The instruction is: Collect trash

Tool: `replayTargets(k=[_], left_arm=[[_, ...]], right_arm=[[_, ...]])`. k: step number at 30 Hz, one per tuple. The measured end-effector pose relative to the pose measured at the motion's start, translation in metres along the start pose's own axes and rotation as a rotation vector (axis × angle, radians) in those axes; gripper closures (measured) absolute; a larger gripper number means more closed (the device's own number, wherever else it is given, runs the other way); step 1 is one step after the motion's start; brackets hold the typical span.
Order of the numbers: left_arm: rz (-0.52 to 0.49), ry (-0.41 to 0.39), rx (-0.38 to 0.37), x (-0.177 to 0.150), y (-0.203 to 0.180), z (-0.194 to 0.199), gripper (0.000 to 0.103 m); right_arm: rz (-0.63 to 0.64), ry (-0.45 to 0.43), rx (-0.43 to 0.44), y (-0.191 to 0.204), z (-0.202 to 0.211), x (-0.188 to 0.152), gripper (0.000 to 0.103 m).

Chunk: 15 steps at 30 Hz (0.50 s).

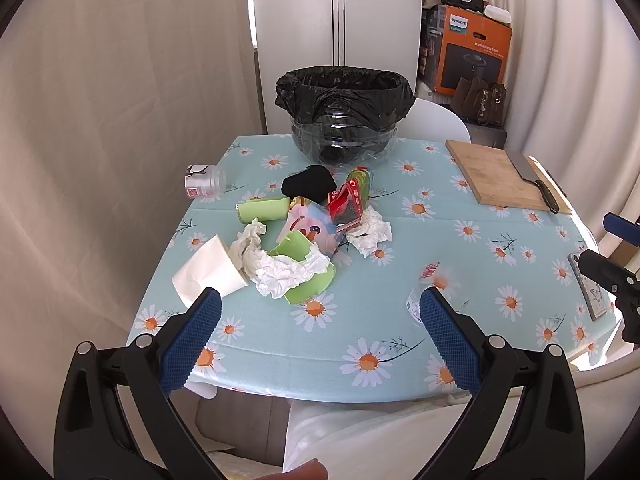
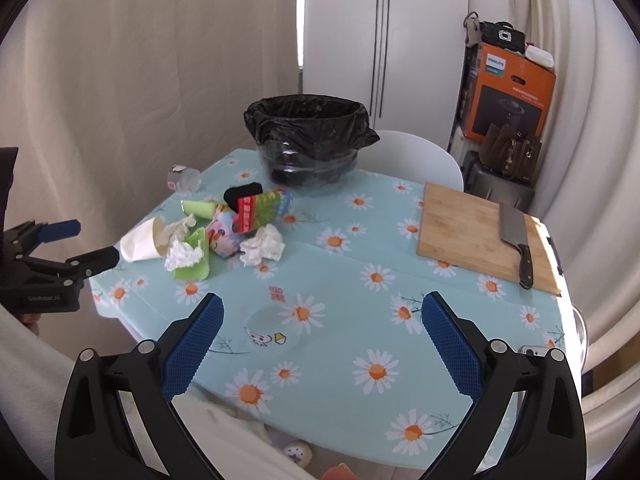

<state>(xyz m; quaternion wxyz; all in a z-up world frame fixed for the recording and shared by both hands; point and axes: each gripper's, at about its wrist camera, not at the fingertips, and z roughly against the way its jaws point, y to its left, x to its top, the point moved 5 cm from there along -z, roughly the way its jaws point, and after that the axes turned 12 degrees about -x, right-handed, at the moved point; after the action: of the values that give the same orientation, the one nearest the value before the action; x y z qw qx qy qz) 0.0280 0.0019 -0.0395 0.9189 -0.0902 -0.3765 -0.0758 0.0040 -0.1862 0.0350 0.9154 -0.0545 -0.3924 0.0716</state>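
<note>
A pile of trash lies at the table's left: a white paper cup (image 1: 210, 270) (image 2: 140, 242) on its side, crumpled tissues (image 1: 288, 268) (image 2: 262, 245), green paper pieces (image 1: 262, 209) (image 2: 192, 254), colourful wrappers (image 1: 346, 204) (image 2: 256, 208) and a black scrap (image 1: 308, 184). A bin lined with a black bag (image 1: 344, 112) (image 2: 306, 140) stands at the far edge. A clear plastic lid (image 2: 274, 326) (image 1: 430, 292) lies near the front. My left gripper (image 1: 318, 316) (image 2: 72, 240) is open just before the cup. My right gripper (image 2: 322, 322) is open over the front of the table.
A wooden cutting board (image 1: 498, 176) (image 2: 476, 232) with a cleaver (image 1: 534, 178) (image 2: 516, 240) lies at the right. A small jar (image 1: 204, 186) (image 2: 183, 178) lies at the far left. A phone (image 1: 592, 286) rests at the right edge. A white chair (image 2: 416, 158) stands behind the table.
</note>
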Motion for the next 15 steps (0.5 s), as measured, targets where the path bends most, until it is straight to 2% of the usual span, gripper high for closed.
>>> replayTargets(k=[8, 15], left_arm=[[-0.003, 0.042, -0.029, 0.001, 0.010, -0.011, 0.006], [0.027, 0.093, -0.037, 0.007, 0.035, -0.023, 0.006]], right_arm=[[0.012, 0.039, 0.014, 0.010, -0.014, 0.005, 0.008], [0.047, 0.118, 0.080, 0.031, -0.035, 0.011, 0.008]])
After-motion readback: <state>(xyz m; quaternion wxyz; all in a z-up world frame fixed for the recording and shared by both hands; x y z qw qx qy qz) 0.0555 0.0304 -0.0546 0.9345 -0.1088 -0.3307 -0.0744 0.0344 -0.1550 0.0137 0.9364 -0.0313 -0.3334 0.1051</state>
